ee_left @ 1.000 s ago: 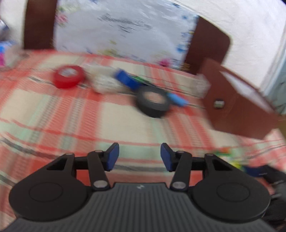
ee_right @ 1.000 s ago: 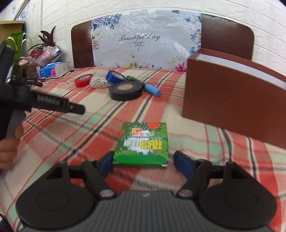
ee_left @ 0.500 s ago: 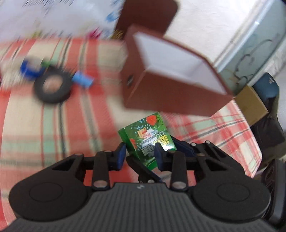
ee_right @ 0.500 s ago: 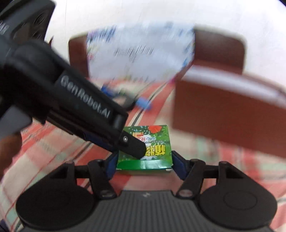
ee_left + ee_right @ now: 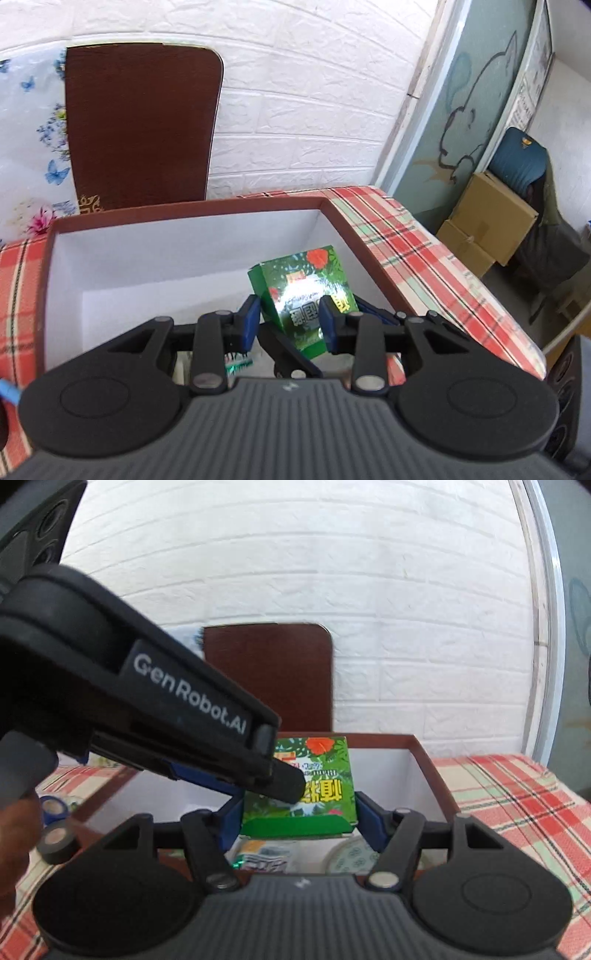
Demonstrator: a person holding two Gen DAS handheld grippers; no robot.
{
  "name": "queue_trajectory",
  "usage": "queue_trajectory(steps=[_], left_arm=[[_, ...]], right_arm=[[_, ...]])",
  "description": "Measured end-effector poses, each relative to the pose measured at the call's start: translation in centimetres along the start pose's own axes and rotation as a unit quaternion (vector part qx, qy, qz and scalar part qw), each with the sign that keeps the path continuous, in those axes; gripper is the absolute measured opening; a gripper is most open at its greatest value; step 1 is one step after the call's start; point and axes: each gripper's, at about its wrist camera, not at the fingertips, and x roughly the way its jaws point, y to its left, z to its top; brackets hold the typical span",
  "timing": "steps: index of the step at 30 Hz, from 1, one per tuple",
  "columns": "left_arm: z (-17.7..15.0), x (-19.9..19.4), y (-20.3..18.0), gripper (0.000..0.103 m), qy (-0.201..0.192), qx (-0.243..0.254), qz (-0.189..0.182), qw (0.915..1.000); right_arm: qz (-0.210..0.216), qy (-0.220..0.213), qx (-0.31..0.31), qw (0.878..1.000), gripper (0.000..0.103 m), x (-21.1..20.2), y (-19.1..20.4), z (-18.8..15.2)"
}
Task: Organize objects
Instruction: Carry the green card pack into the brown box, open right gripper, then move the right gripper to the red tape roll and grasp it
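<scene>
**Green carton held above the open box**

My right claw is clamped on the flat green cardboard carton with the leaf-and-flower print, one pad on each side edge. The carton's long axis runs forward, away from the claw, and it sits directly over the white interior of the brown rectangular storage box. My left claw stands partly apart, straddling the same carton from the left; I cannot tell whether its pads touch it. The box stands near the right edge of the plaid-covered bench. In my judgement, release depends on the carton clearing the box's near wall.
</scene>
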Motion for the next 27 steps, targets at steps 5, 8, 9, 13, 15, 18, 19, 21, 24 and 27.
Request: queue_trajectory(steps=[5,8,9,13,15,18,19,21,24,27], left_arm=[[-0.7,0.4,0.2,0.039,0.003,0.007,0.034,0.9994],[-1.1,-0.6,0.6,0.039,0.000,0.020,0.050,0.9986],[-1.4,-1.2,0.6,0.040,-0.005,0.023,0.054,0.9982],[-2.1,-3.9,0.5,0.046,-0.036,0.036,0.082,0.9953],[-2.6,-5.4,0.7,0.047,-0.044,0.039,0.095,0.9937],[-3.5,-7.4,1.2,0.049,-0.046,0.035,0.113,0.9919],[-3.9,-8.0,1.6,0.050,-0.045,0.034,0.121,0.9911],[-4.8,-9.0,2.4,0.051,-0.044,0.030,0.138,0.9890],[-6.3,-10.6,4.2,0.052,-0.042,0.018,0.159,0.9862],[-7.9,-11.9,6.7,0.052,-0.036,-0.001,0.188,0.9816]], right_arm=[[-0.004,0.005,0.011,1.000,0.079,2.6,-1.0,-0.9],[-0.014,-0.019,-0.003,1.000,0.080,1.6,-0.4,-1.7],[-0.014,-0.024,-0.007,1.000,0.081,1.1,-0.1,-1.9],[-0.024,-0.041,-0.002,0.999,0.084,-1.3,0.3,-2.7],[-0.026,-0.051,0.008,0.998,0.085,-2.7,0.5,-3.2],[-0.032,-0.063,0.018,0.997,0.089,-4.7,1.3,-3.8],[-0.036,-0.065,0.022,0.997,0.099,-5.0,1.7,-3.6],[-0.035,-0.076,0.040,0.996,0.103,-5.5,2.2,-3.9],[-0.023,-0.063,0.037,0.997,0.103,-6.5,3.7,-4.5],[0.001,-0.040,0.015,0.999,0.103,-6.4,5.9,-5.0]])
